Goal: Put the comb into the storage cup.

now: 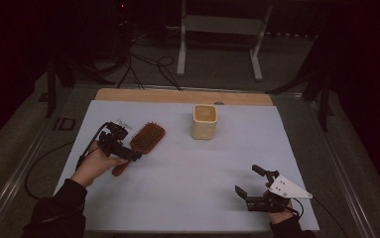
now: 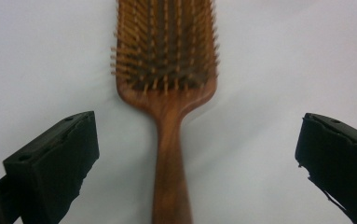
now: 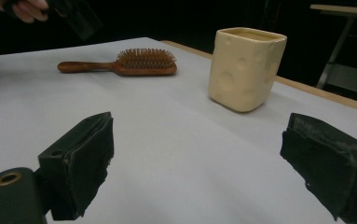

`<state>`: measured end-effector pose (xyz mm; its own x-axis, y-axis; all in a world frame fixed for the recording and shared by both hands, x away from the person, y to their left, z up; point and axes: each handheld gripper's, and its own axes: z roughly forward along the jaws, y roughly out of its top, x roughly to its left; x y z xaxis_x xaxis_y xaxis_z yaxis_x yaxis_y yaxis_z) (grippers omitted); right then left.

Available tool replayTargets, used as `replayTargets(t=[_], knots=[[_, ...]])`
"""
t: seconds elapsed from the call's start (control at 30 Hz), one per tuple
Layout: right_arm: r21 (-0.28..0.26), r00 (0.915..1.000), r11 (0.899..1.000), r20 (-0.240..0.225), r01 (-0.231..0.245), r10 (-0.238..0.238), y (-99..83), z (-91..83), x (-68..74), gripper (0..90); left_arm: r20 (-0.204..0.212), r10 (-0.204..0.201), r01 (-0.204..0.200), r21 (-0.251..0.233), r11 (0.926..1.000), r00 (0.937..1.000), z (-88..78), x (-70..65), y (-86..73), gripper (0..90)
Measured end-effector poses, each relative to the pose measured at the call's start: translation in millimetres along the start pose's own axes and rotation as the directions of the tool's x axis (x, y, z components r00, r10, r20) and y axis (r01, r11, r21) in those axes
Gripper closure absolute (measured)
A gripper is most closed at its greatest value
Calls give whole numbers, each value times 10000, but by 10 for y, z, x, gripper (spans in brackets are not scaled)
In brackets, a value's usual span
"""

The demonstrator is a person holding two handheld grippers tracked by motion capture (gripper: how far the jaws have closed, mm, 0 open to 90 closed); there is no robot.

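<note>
A wooden hairbrush (image 1: 147, 138) lies flat on the white sheet at the left, bristles up, with its handle pointing toward the person. My left gripper (image 1: 123, 141) hovers over that handle. In the left gripper view the brush (image 2: 167, 56) runs up between the jaws, and the gripper (image 2: 197, 135) is open with both pads well clear of the handle. My right gripper (image 1: 247, 179) rests near the front right and is open with nothing in it (image 3: 197, 140). A cream cup (image 1: 204, 121) stands upright at the back centre, and the right gripper view shows it (image 3: 246, 70) beside the brush (image 3: 134, 63).
The white sheet (image 1: 187, 173) covers most of the table, with a strip of wooden edge (image 1: 177, 95) showing at the back. A metal stand (image 1: 217, 29) and cables (image 1: 148, 69) are on the floor beyond. Dark surroundings flank both sides.
</note>
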<state>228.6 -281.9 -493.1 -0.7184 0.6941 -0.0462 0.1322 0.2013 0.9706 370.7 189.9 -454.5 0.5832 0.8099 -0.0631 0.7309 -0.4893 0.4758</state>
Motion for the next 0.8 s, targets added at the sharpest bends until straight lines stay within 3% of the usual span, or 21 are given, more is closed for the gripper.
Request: replayTargets(t=[0.3, 0.43, 0.47, 0.53, 0.8], knots=[[19, 10000, 10000, -27, 27, -27, -3, 5, 3, 90, -6, -383, 383, 449, 9983, 9993, 209, 136, -58, 45], [10, 10000, 10000, -34, 79, -79, 3, 1, 7, 90, -41, -298, 300, 880, 9957, 9995, 251, 198, -48, 94], [34, 10000, 10000, -37, 65, -65, 0, 2, 7, 89, -61, -356, 360, 915, 9952, 9993, 262, 205, -46, 146], [-3, 10000, 10000, -43, 28, -28, 1, 2, 1, 89, 103, -416, 402, 1128, 9928, 9991, 288, 234, -32, 155], [-9, 10000, 10000, -39, 81, -81, 3, -3, 5, 89, -88, -321, 331, 1593, 9867, 9994, 366, 234, 19, 252]])
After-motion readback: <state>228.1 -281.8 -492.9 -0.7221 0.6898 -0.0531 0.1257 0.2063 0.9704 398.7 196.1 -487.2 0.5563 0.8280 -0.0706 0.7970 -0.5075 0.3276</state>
